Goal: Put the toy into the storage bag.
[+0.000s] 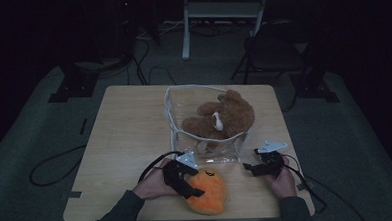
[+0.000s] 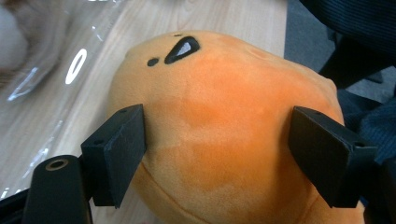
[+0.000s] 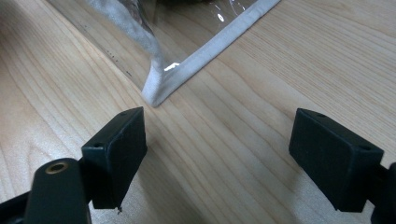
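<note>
An orange plush toy (image 1: 207, 190) with black face marks lies near the table's front edge. My left gripper (image 1: 190, 188) reaches over it from the left. In the left gripper view the plush (image 2: 224, 93) bulges between the wide-set jaws of the left gripper (image 2: 224, 154), and the pads stand at its sides without squeezing it. A brown teddy bear (image 1: 224, 117) sits inside a clear plastic bag (image 1: 183, 98) with white trim. My right gripper (image 1: 249, 167) is open over bare wood by the bag's front right corner. The right gripper view has the right gripper (image 3: 229, 154) empty, just short of the bag's white seam (image 3: 205, 46).
The wooden table (image 1: 124, 123) has free room on its left half. The clear bag (image 2: 56, 70) lies close beside the orange plush. Cables, a chair (image 1: 274, 52) and stand legs sit on the dark floor behind the table.
</note>
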`<action>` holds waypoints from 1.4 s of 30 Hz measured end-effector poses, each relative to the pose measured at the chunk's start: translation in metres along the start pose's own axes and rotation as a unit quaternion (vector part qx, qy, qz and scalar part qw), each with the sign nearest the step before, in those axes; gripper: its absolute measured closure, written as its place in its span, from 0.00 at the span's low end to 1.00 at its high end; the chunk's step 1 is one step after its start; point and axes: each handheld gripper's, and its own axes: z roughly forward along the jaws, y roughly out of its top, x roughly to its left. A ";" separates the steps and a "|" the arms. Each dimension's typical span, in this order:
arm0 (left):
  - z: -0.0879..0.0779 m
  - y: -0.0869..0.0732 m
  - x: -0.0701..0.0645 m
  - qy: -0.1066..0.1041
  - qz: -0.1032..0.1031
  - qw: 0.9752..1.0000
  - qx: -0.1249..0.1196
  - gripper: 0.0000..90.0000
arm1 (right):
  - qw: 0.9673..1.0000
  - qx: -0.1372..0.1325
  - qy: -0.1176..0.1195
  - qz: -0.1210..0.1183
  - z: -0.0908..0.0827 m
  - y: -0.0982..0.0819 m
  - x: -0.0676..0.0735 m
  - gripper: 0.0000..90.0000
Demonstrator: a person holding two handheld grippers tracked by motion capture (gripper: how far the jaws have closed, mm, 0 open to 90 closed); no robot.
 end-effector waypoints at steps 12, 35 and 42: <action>0.000 -0.001 0.000 -0.011 0.010 1.000 0.004 0.27 | 1.000 0.000 0.000 0.000 0.000 0.000 0.000 0.20; -0.008 -0.005 0.000 -0.020 0.010 0.998 -0.052 0.67 | 1.000 0.001 0.000 0.000 0.000 0.000 0.000 0.20; -0.011 -0.007 0.001 -0.012 -0.005 0.997 -0.072 0.73 | 1.000 0.001 0.000 0.000 0.000 0.000 0.000 0.20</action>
